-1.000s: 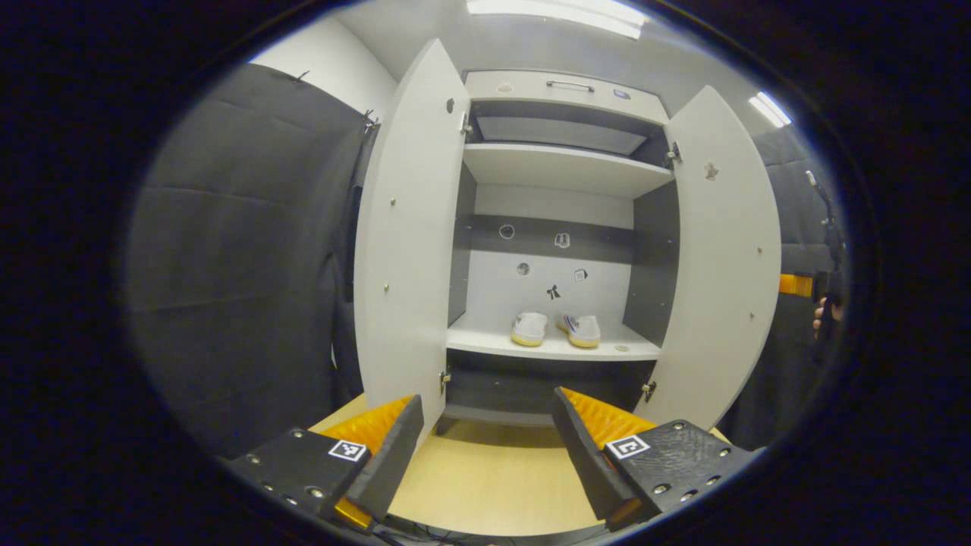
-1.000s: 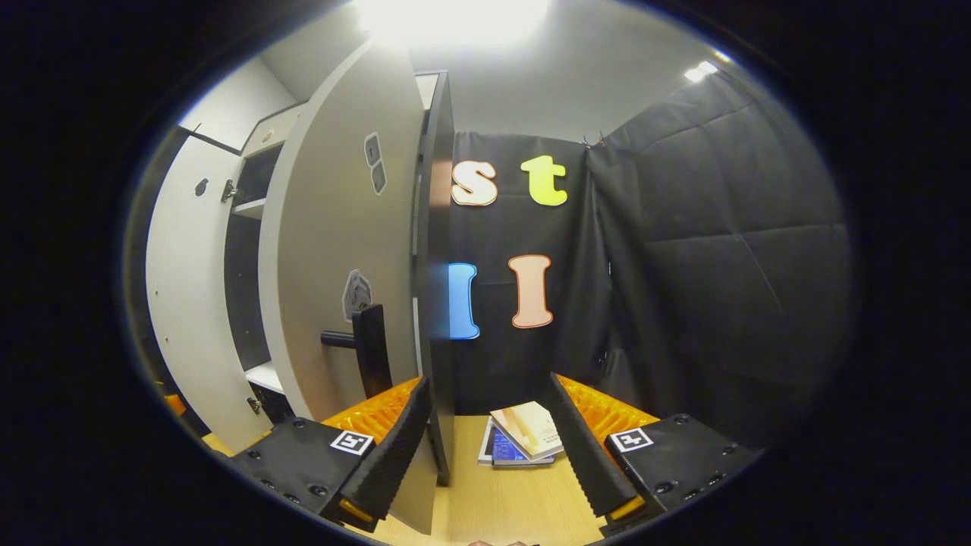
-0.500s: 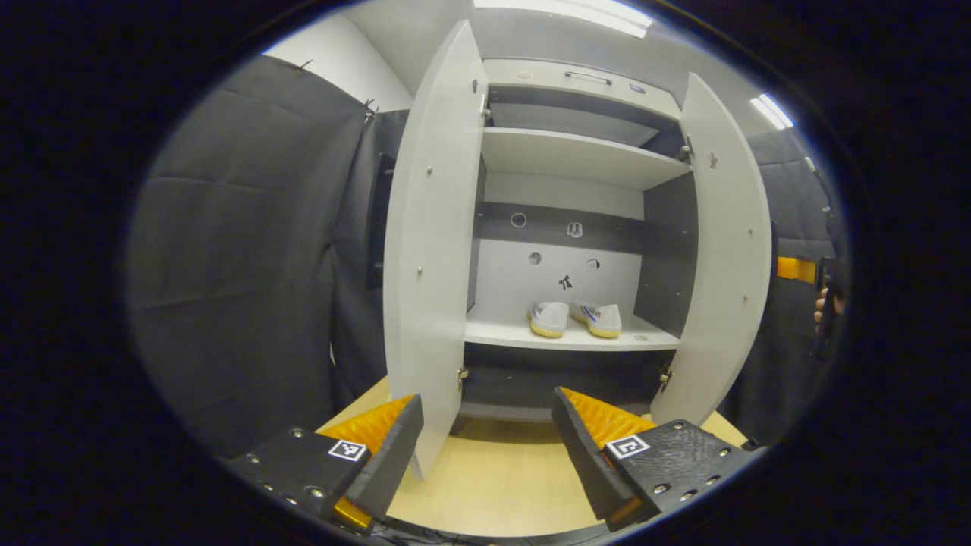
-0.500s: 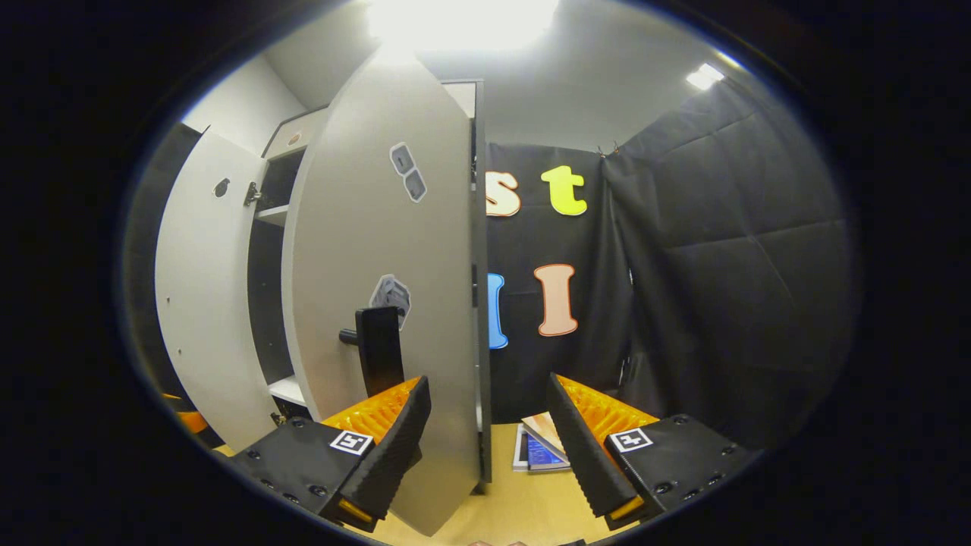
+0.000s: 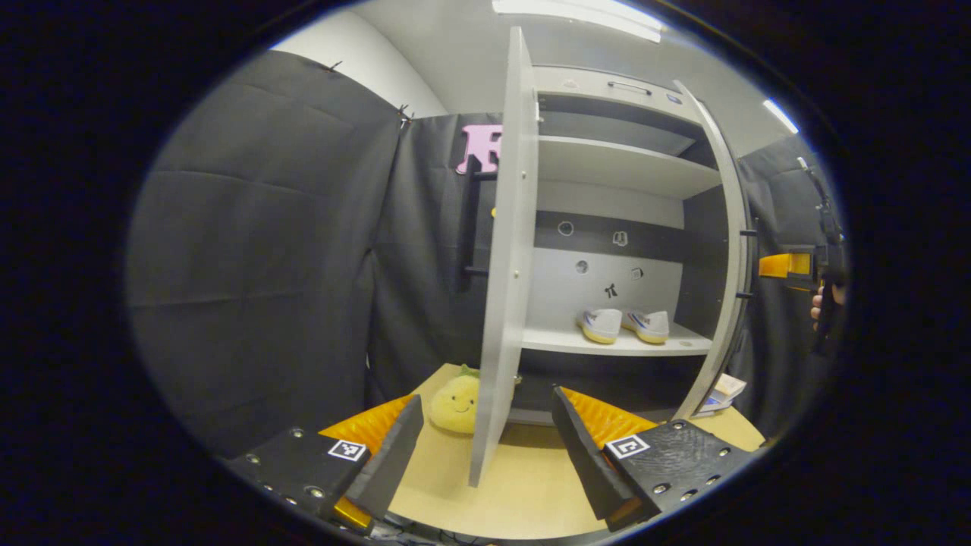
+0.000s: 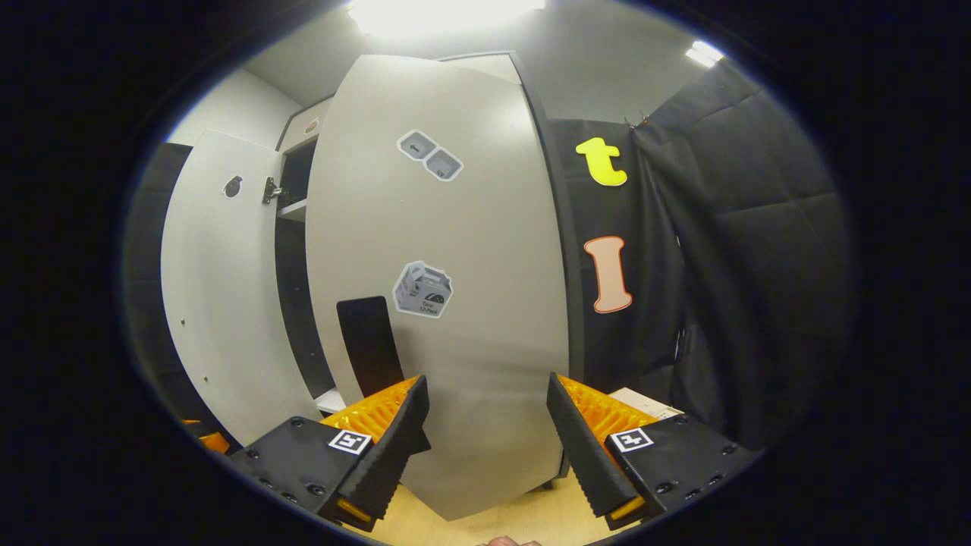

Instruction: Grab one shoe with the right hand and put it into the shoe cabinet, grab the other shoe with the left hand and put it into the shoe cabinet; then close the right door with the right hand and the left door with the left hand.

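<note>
Two white shoes, one (image 5: 603, 324) beside the other (image 5: 647, 324), stand on the lower shelf (image 5: 576, 345) of the white shoe cabinet. In the left gripper view the left door (image 5: 502, 250) is edge-on and the right door (image 5: 734, 250) is partly swung in. My left gripper (image 5: 485, 447) is open, with the left door's lower edge showing between its fingers farther off. My right gripper (image 6: 485, 447) is open close to the outer face of the right door (image 6: 455, 303), just right of its black handle (image 6: 368, 345). The right gripper (image 5: 789, 265) and a hand also show at far right.
A yellow plush pineapple (image 5: 455, 406) lies on the wooden floor left of the left door. Books (image 5: 721, 390) lie beside the cabinet's right side. Black cloth walls close in on both sides. The left door's inner face (image 6: 220, 303) stands open.
The right door has swung further toward shut and now faces the right gripper broadly. The left gripper has shifted left, so the left door is edge-on and the plush has come into view.
</note>
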Motion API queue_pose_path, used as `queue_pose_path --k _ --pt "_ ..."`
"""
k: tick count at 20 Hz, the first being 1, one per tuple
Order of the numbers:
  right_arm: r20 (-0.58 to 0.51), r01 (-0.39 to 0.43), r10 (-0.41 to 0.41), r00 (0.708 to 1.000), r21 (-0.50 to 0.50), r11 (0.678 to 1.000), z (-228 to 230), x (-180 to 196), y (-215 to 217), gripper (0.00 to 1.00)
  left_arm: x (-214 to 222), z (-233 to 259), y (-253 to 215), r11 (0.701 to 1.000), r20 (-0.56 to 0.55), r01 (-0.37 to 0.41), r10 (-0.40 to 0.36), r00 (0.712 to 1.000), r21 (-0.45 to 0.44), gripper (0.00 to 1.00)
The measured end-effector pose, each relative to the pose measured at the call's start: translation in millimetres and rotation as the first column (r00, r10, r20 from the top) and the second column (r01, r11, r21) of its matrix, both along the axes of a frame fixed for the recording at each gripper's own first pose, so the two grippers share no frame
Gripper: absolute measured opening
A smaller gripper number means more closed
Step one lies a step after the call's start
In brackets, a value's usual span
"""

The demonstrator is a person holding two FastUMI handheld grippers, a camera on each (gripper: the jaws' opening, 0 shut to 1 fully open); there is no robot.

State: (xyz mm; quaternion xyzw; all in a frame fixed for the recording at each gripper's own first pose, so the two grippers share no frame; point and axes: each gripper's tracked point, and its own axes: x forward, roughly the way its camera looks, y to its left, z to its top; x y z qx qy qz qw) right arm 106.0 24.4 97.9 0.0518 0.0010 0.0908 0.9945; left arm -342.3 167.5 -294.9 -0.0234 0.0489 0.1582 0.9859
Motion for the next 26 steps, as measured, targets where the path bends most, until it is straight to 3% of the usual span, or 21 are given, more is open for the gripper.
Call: queue_pose_path --k 5,8,17,20,26 --pt "-0.029 0.08 -0.08 0.996 -0.02 0.997 -9.8 3.2 -23.7 0.98 -21.1 6.9 63.9 0.993 0.005 -0.114 0.114 0.993 0.011 0.98" --pt "-0.05 0.12 -0.12 0.992 -0.006 0.993 -18.2 -2.2 -35.1 0.98 -25.2 21.7 92.9 0.99 0.025 -0.141 0.141 0.99 0.008 0.98" --pt "-0.075 0.177 -0.181 0.981 -0.052 0.983 -46.0 -24.4 -47.7 0.98 12.1 89.8 132.2 1.0 0.116 0.006 -0.008 0.993 0.021 0.99" --pt "-0.083 0.184 -0.19 0.978 -0.078 0.98 -55.5 -35.8 -49.0 0.98 37.9 98.9 126.5 0.991 0.117 0.133 -0.136 0.984 0.032 0.99" --pt "-0.105 0.198 -0.21 0.972 -0.117 0.973 -66.2 -46.8 -58.0 0.98 79.7 120.9 118.7 0.971 0.135 0.226 -0.234 0.963 0.073 0.99"
